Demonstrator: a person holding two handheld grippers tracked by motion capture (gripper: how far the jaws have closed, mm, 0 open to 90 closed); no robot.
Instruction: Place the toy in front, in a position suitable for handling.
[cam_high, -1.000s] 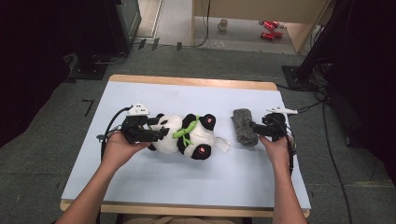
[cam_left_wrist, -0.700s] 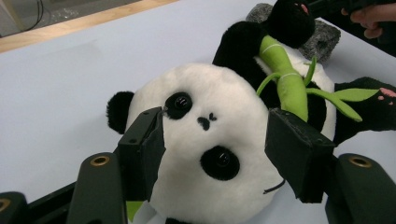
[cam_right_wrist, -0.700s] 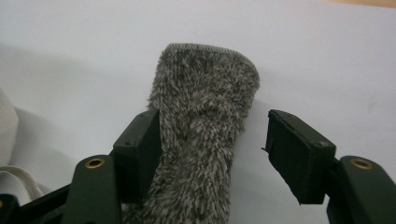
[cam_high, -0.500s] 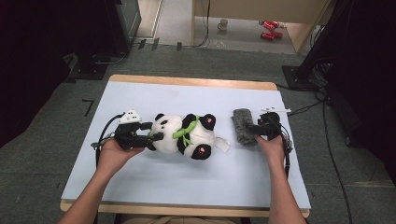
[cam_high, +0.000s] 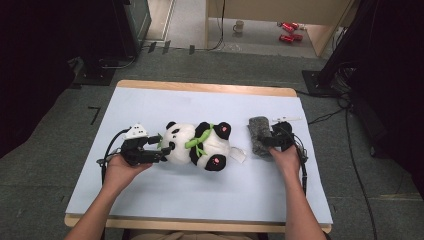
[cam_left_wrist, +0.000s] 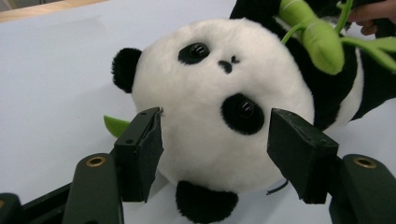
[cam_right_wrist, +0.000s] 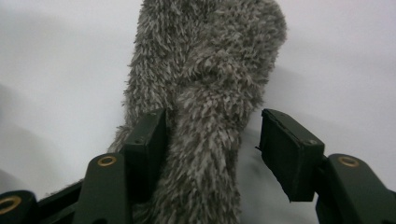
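Grey fuzzy cloth (cam_high: 259, 135) lies at the right of the table (cam_high: 150, 105), the toy panda (cam_high: 197, 145) at middle-left; neither is lifted or gripped yet. Your left gripper (cam_left_wrist: 215, 154) brackets the panda's head, jaws spread, just opening. Your right gripper (cam_right_wrist: 212, 154) straddles the cloth, just closing, one pad short; both hands have sunk lower than a second ago.

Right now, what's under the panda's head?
Under the panda head, the pale blue table cover shows, and a green leaf tip pokes out from beneath it. What else lies under the head is covered.
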